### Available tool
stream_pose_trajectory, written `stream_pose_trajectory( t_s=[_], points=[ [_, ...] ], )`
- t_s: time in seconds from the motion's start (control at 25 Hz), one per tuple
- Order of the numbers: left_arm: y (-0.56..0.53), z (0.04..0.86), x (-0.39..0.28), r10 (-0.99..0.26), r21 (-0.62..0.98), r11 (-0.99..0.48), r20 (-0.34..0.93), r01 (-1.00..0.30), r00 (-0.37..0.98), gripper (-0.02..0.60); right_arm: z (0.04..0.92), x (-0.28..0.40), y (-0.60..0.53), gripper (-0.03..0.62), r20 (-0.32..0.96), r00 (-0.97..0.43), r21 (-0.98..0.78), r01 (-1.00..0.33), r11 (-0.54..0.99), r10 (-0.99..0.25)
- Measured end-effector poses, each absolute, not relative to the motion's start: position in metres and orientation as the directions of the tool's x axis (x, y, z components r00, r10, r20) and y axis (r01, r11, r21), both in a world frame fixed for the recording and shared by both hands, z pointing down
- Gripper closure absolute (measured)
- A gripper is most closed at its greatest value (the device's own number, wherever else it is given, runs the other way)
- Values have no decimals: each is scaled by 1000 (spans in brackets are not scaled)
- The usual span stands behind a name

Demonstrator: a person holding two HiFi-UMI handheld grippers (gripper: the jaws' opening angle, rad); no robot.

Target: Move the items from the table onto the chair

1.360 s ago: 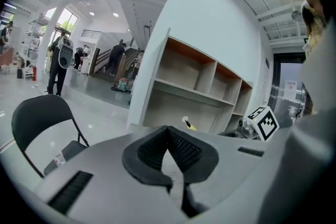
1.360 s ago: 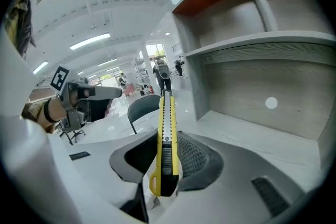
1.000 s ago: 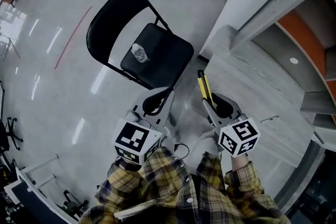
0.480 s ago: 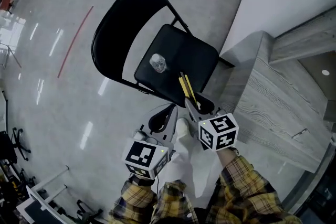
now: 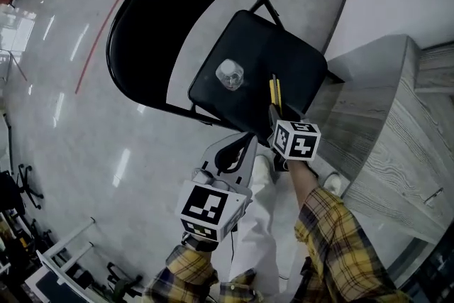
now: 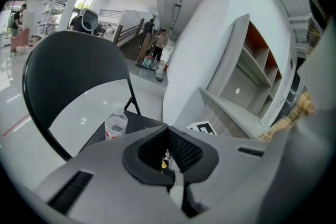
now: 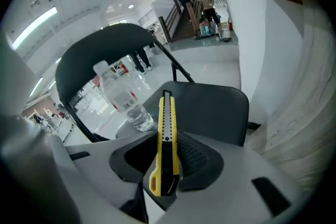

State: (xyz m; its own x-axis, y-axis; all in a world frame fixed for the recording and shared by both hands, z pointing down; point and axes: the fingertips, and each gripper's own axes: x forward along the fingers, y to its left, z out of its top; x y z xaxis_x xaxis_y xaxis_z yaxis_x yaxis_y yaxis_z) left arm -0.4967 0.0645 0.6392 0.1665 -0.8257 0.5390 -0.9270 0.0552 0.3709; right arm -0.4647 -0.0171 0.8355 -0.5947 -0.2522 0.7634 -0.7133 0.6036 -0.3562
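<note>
A black folding chair point(image 5: 291, 57) stands on the floor with a clear plastic bottle point(image 5: 230, 74) upright on its seat. My right gripper point(image 5: 274, 114) is shut on a yellow utility knife point(image 5: 274, 91), whose front end reaches over the seat's near right part, to the right of the bottle. In the right gripper view the knife point(image 7: 167, 134) stands between the pads and points at the seat point(image 7: 212, 107), with the bottle point(image 7: 123, 99) to its left. My left gripper point(image 5: 240, 144) hangs in front of the seat's edge, shut on nothing.
A grey wood-grain table point(image 5: 386, 131) runs along the right, close beside the chair. A white wall and shelving point(image 6: 247, 76) rise behind it. Glossy floor with a red line point(image 5: 99, 39) spreads to the left. People stand far off by a staircase point(image 7: 202, 0).
My right gripper has carried the knife from beside the table leftward and forward over the chair seat. The left gripper has stayed low in front of the chair.
</note>
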Motion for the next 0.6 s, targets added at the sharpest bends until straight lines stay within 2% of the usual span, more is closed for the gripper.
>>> stream_pose_trajectory(
  t_s=[0.12,0.4,0.6],
  points=[
    [62,674,-500,-812,373,57,558,-926,174,578,885,-483,-29,468,798,-560,-326,-713,620,-224],
    [71,706,-494,-797,418,90,575,-904,186,578,934,-489,-27,468,871,-452,-200,-686,700,-194],
    [71,713,-503,-796,419,112,580,-901,171,578,936,-493,-29,465,869,-458,-208,-679,704,-186]
  ],
)
